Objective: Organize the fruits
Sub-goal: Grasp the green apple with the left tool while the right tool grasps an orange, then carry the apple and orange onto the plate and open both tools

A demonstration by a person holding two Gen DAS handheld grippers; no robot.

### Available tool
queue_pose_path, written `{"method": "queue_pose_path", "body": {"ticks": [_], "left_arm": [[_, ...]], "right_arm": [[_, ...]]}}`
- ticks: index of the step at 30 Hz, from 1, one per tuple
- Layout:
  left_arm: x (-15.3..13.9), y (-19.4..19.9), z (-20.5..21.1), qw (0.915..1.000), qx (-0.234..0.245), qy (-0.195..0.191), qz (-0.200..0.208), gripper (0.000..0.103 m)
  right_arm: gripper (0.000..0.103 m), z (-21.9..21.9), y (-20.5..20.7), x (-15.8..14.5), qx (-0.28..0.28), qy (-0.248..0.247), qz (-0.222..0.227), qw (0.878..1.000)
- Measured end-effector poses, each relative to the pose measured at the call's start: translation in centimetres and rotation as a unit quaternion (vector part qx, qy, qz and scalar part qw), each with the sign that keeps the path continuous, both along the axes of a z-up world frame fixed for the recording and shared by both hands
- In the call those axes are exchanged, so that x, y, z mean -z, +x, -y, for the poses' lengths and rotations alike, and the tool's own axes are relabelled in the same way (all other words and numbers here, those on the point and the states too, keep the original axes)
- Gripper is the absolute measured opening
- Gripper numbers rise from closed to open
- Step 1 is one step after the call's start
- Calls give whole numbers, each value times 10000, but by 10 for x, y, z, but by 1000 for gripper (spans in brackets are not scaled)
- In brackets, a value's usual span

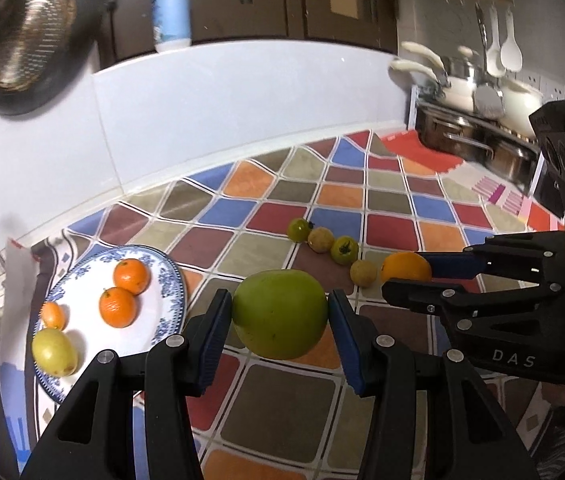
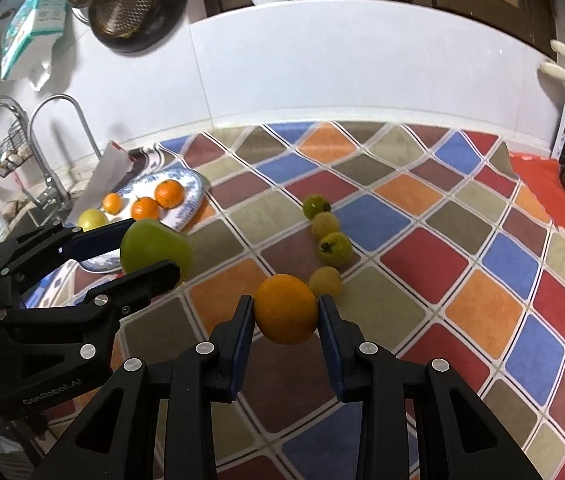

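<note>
We see the left gripper [image 1: 280, 314] clamping a large round green fruit [image 1: 280, 314] above the multicoloured checked tablecloth [image 1: 394, 200], jaws partly apart. The right gripper [image 2: 286, 310], jaws narrow, clamps a round orange [image 2: 286, 310]; the blue-patterned white plate [image 1: 170, 280] lies far left.

place: home kitchen | cues: faucet [image 2: 58, 144], pots [image 1: 478, 140], utensils [image 1: 500, 46]

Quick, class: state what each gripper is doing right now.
Left gripper: shut on the green fruit.
Right gripper: shut on the orange.
</note>
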State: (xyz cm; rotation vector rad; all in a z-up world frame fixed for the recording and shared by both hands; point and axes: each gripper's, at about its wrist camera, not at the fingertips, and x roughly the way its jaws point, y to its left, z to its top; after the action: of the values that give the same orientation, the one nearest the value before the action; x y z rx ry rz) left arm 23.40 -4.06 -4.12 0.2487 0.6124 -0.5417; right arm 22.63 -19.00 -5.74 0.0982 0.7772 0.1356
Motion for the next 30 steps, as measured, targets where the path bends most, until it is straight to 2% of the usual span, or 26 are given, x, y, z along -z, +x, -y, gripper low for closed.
{"method": "queue_pose_path", "body": {"ticks": [11, 20, 30], "left_arm": [[-21, -22, -26, 9985, -429, -229, 238, 49], [-34, -28, -54, 9957, -774, -297, 403, 49], [-42, -22, -90, 9933, -1013, -248, 493, 49]], "right_arm": [[33, -23, -15, -27, -335, -39, 440, 9985], [33, -43, -11, -41, -562, 10, 706, 9959], [33, -80, 1, -44, -842, 116, 732, 9937]]}}
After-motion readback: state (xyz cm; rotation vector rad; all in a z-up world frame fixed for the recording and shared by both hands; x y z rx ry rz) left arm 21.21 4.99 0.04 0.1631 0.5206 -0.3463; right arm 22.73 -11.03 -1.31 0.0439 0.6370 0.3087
